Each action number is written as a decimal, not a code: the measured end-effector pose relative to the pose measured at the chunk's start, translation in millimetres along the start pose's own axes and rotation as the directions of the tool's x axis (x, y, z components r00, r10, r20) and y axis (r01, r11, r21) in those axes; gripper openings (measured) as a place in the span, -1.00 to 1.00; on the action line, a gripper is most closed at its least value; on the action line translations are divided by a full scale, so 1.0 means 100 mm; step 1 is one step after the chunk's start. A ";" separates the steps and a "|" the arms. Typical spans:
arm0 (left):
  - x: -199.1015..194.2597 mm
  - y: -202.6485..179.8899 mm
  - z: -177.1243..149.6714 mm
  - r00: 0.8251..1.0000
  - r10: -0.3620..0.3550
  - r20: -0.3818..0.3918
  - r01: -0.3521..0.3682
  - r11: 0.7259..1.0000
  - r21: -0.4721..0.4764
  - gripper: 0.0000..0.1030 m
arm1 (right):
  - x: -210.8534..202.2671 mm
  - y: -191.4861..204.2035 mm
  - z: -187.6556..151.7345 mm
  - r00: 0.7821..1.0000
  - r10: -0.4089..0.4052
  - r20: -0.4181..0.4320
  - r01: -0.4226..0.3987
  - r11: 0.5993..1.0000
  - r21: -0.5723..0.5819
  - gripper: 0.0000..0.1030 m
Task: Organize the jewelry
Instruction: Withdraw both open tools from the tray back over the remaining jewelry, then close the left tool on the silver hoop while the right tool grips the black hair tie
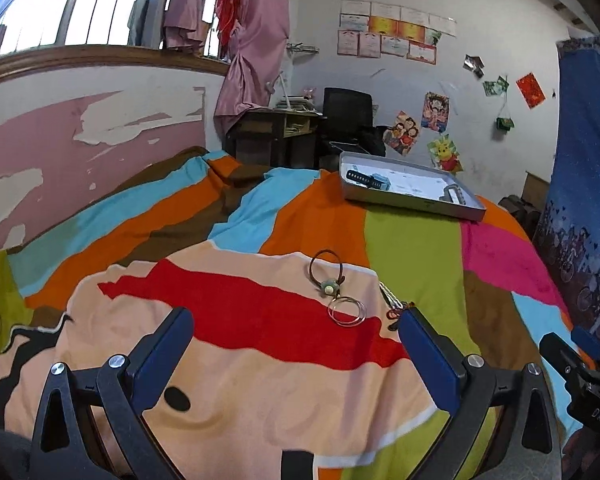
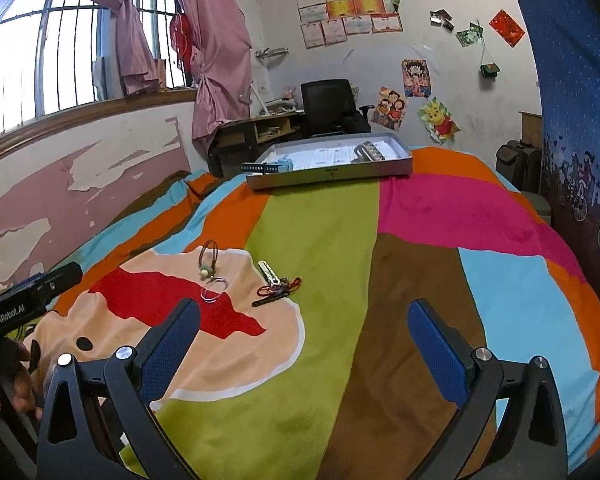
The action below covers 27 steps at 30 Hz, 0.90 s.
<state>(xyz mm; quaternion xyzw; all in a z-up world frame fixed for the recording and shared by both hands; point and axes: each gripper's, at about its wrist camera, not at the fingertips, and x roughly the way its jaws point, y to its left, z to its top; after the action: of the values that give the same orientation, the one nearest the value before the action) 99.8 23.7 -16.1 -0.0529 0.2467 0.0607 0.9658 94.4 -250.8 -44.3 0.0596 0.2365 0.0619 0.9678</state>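
A brown cord bracelet with a pale bead (image 1: 327, 271) (image 2: 209, 257) lies on the striped bedspread, touching a thin silver bangle (image 1: 347, 311) (image 2: 214, 290). A white beaded strip (image 2: 269, 271) and a red and dark cord bracelet (image 2: 278, 291) lie just right of them; my left gripper's right finger partly hides these in the left wrist view. A grey box lid (image 1: 416, 201) (image 2: 332, 172) at the far end holds a black and blue watch (image 1: 370, 179) (image 2: 266, 167) and a silver watch (image 1: 454, 193) (image 2: 370, 153). My left gripper (image 1: 296, 332) is open, just short of the bangle. My right gripper (image 2: 304, 324) is open and empty over the green stripe.
The bed (image 2: 420, 264) fills the foreground. A pink peeling wall (image 1: 80, 140) runs along its left, a blue curtain (image 2: 572, 128) along its right. A desk and black chair (image 2: 328, 108) stand beyond the bed's far end.
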 end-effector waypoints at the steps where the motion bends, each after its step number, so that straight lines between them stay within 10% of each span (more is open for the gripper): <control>1: 0.06 -0.03 0.01 1.000 -0.011 -0.012 0.011 1.000 0.021 1.00 | 0.05 0.01 0.00 1.000 -0.004 -0.006 0.004 1.000 -0.005 0.97; 12: 0.68 -0.13 0.10 0.989 -0.056 -0.138 0.073 0.991 0.117 1.00 | 0.42 -0.04 0.08 0.999 -0.026 -0.042 0.026 1.000 -0.005 0.97; 27: 1.44 -0.04 0.21 0.993 -0.047 -0.111 0.055 0.996 0.070 1.00 | 1.08 0.00 0.14 0.993 0.057 -0.100 -0.061 0.997 -0.038 0.97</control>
<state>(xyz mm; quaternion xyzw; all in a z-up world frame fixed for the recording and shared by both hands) 235.3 35.9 -67.4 -0.0272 0.2999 0.0242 0.9533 196.1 -235.4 -81.0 0.0437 0.2809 0.0981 0.9537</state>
